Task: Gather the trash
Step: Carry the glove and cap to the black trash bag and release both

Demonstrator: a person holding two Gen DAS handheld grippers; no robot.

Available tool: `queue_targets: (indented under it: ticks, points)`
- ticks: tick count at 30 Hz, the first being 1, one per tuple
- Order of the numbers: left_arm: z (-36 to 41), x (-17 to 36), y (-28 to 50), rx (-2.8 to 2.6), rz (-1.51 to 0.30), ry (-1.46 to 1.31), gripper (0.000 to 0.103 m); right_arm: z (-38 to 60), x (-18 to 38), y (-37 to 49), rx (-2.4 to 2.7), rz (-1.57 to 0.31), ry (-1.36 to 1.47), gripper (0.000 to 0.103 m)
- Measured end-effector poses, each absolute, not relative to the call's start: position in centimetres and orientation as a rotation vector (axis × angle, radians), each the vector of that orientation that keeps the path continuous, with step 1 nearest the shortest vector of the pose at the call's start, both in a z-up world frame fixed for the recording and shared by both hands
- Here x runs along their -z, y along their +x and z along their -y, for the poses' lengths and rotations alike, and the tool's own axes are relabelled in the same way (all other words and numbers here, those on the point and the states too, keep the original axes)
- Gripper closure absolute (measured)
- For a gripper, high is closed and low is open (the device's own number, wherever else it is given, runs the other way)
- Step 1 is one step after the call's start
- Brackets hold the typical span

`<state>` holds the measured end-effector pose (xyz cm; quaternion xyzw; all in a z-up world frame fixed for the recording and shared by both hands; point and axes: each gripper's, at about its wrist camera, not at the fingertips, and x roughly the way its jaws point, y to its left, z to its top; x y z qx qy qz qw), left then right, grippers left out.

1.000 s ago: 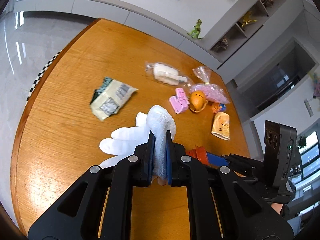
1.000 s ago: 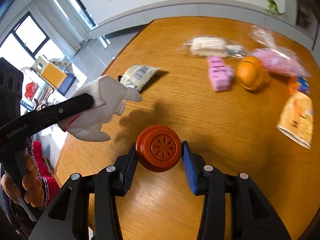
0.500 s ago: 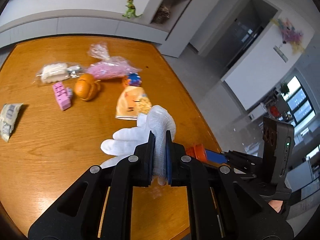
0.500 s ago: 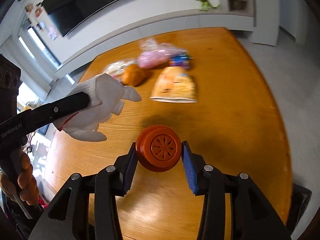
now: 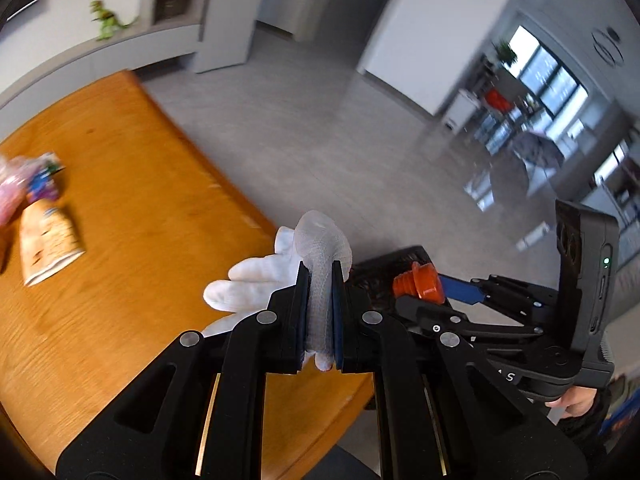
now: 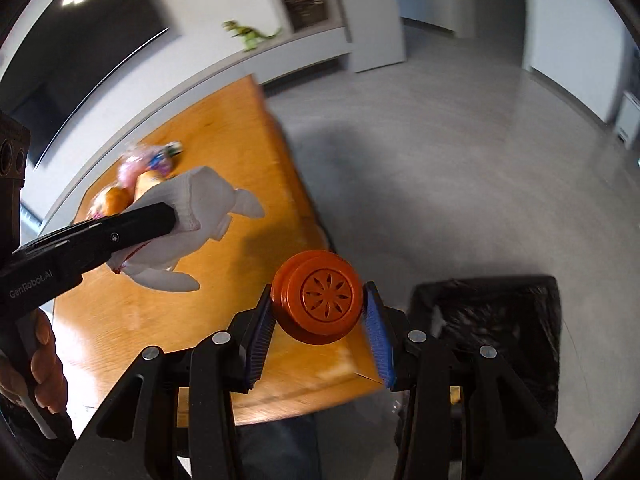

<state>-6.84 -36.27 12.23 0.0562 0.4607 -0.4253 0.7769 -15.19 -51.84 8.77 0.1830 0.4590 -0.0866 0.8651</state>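
My left gripper (image 5: 320, 276) is shut on a white knit glove (image 5: 280, 268), held above the near right edge of the wooden table (image 5: 132, 240); the glove also shows in the right wrist view (image 6: 188, 220). My right gripper (image 6: 318, 304) is shut on an orange plastic cap (image 6: 318, 300), seen from the side in the left wrist view (image 5: 418, 284). It hangs over the table's corner, left of a black-lined trash bin (image 6: 492, 320) on the floor.
On the table's far part lie an orange snack pouch (image 5: 46, 240), a pink bag and a blue-purple wrapper (image 5: 40, 180). Grey floor (image 6: 460, 160) spreads to the right. A green toy dinosaur (image 6: 250, 36) stands on the back ledge.
Both grippers have swung right, from over the table's middle to its right edge. The trash bin has come into view. Both grips are unchanged.
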Motion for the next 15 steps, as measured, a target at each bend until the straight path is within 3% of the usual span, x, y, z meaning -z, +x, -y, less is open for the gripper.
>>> queue_targets:
  ticks: [13, 14, 15]
  points:
    - [53.1, -6.4, -14.9, 1.156, -1.094, 0.427, 0.093, 64.4, -3.4, -29.2, 0.533, -0.982, 0.634, 0.058]
    - [53.7, -6.0, -15.4, 1.167, -1.093, 0.445, 0.092, 64.9, -3.2, -29.7, 0.557, -0.99, 0.644, 0.055]
    - [54.6, -5.6, -15.8, 1.176, -1.096, 0.468, 0.083, 65.5, -2.8, -30.0, 0.598, -1.013, 0.651, 0.049]
